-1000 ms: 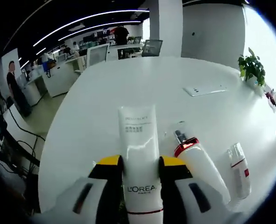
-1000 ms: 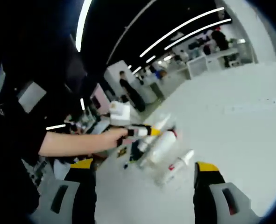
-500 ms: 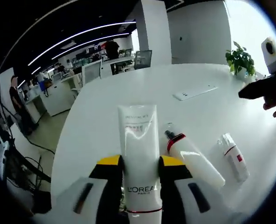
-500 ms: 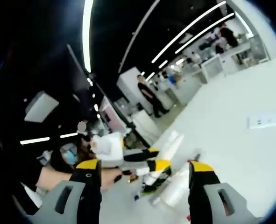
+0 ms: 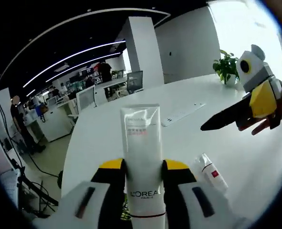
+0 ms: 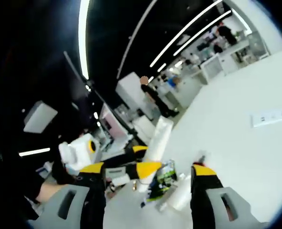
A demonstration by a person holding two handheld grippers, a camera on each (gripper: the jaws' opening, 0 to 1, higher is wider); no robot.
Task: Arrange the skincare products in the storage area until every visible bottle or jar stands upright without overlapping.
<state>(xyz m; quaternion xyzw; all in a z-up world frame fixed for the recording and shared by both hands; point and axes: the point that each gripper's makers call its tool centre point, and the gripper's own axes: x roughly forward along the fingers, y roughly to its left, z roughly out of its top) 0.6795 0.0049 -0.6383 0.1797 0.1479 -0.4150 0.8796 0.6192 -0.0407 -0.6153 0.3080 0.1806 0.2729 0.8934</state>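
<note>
My left gripper (image 5: 145,165) is shut on a white L'Oreal tube (image 5: 141,138), its yellow-tipped jaws pressing both sides. In the right gripper view the same tube (image 6: 158,138) stands nearly upright in the left gripper (image 6: 143,160), over the near end of the white table (image 6: 236,143). A small clear bottle with a red band (image 5: 211,171) lies on the table right of the tube. A larger white bottle (image 6: 181,196) lies flat on the table below the tube. My right gripper (image 6: 148,185) is open and holds nothing; it also enters the left gripper view from the right (image 5: 255,98).
A white power strip (image 5: 181,113) lies further along the table (image 5: 107,138), also seen in the right gripper view (image 6: 272,116). A potted plant (image 5: 226,71) stands at the far right edge. Desks, monitors and people fill the office behind.
The left gripper has tilted up with the tube, so the red-collared white bottle has left its view. The right gripper has come further into the left gripper view from the right.
</note>
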